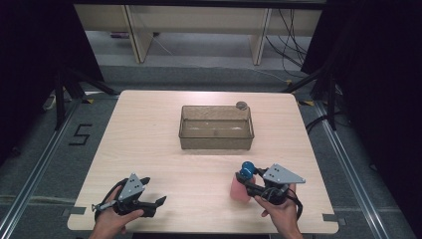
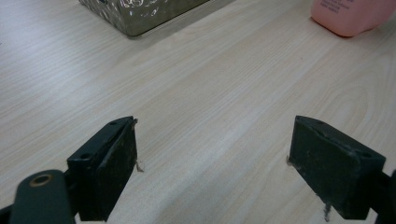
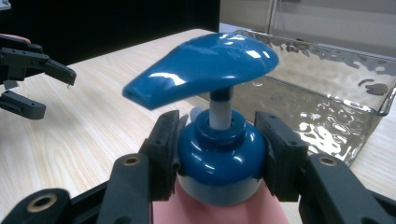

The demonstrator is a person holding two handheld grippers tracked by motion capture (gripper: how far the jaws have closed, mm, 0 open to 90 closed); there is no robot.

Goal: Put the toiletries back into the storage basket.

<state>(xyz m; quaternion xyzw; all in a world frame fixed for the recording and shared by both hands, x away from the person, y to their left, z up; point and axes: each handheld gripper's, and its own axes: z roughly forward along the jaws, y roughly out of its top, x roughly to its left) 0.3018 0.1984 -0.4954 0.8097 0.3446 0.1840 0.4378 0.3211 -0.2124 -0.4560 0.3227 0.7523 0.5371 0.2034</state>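
- Clamping the blue collar of the pump bottle (image 3: 219, 163), right gripper (image 3: 219, 154) closed from both sides, one pad on each flank of the collar, just under the pump head.
- Standing upright on the bench (image 1: 149, 139), pink body below, blue pump head on top; long axis vertical, so a straight lift along that axis looks like the natural next move.
- Sitting at the near right of the bench in the high view, bottle (image 1: 242, 183) right at the right gripper (image 1: 255, 180) and well apart from the left gripper (image 1: 158, 201).
- Lying beyond the bottle and slightly to its left, clear tub (image 1: 216, 128) at mid-bench, open side up; seen in the right gripper view just behind and to the right of the pump head.
- Pointing its spout away from the tub, toward the left gripper's side, judging from the right gripper view.
- Resting low over bare wood, left gripper (image 2: 212, 154) wide open with nothing between its jaws; pink bottle base at the far upper right of its view.
- Judging by nearness, right hand (image 1: 278, 211) is the one to carry the bottle forward toward the tub.
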